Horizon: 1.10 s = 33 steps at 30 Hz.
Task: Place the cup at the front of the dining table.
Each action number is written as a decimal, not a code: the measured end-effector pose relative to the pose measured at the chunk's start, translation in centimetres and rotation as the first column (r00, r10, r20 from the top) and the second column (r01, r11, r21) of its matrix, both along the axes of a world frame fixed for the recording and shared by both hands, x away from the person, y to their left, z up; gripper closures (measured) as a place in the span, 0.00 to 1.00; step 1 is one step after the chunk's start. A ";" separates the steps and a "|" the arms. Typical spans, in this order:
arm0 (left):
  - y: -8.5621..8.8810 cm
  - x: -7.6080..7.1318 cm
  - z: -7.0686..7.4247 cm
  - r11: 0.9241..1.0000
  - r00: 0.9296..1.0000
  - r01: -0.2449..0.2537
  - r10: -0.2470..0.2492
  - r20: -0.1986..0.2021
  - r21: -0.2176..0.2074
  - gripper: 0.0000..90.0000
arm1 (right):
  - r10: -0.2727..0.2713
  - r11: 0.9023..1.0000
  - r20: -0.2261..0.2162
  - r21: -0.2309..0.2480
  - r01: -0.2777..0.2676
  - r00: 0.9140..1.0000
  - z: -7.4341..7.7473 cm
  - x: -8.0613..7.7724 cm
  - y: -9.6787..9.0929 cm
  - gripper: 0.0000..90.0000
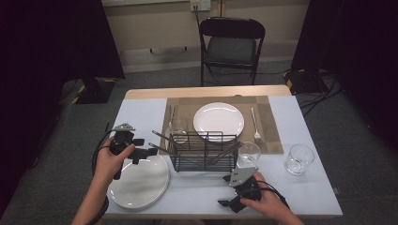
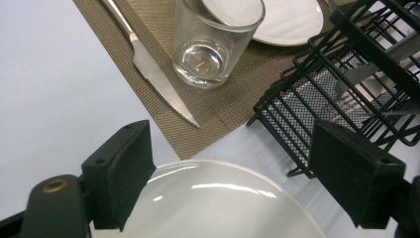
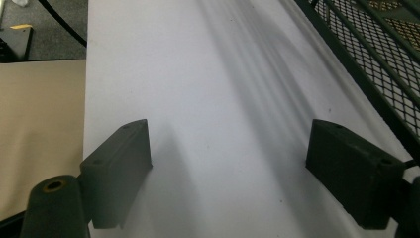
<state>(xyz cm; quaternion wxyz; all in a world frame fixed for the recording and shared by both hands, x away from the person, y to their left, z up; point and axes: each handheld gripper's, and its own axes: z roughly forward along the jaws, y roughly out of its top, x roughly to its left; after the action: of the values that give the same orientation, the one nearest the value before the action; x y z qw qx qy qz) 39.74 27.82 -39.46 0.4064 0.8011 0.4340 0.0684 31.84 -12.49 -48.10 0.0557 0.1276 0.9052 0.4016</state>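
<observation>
While I hold my left gripper (image 1: 141, 152) over the far rim of the near white plate (image 1: 138, 183), its jaws stand wide apart with nothing between them. That plate lies at the table's front-left, its near edge close to the table edge (image 1: 211, 214). Just to its right stands the black wire rack (image 1: 203, 151), cutlery leaning in it; in the left gripper view the rack's corner sits close beside my right-hand jaw — little room there. Beyond the rim, a knife (image 2: 148, 67) lies along the left border of the brown placemat (image 2: 218, 106), an empty glass (image 2: 215, 42) just beside it, and a second plate (image 1: 218, 121) behind.

My right gripper (image 1: 228, 202) hovers low by the front edge, jaws likewise spread and empty. Ahead of it runs bare white table cover (image 3: 223, 99) — open room — with the rack's mesh wall along one side.
</observation>
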 end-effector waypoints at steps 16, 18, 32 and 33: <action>0.3 -0.8 -0.4 1.000 1.000 0.011 -0.011 -0.002 0.003 0.19 | 0.000 1.000 0.001 0.000 0.000 1.000 0.0 0.0 0.0 0.18; 0.3 -0.9 -0.5 1.000 1.000 0.009 -0.009 0.000 0.006 0.19 | 0.000 1.000 0.000 0.000 0.000 1.000 0.0 0.0 0.0 0.18; 0.8 -1.6 -1.4 1.000 1.000 0.000 0.000 -0.008 0.004 0.19 | 0.000 1.000 0.000 0.000 0.000 1.000 0.0 0.0 0.0 0.18; 0.8 -1.6 -1.4 1.000 1.000 -0.001 0.001 -0.007 0.003 0.19 | 0.000 1.000 0.000 0.000 0.000 1.000 0.0 0.0 0.0 0.18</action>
<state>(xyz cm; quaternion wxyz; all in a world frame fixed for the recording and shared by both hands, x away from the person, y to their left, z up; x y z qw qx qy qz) 38.09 28.67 -40.88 0.4039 0.8017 0.4357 0.0664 31.84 -12.49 -48.11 0.0558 0.1276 0.9051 0.4017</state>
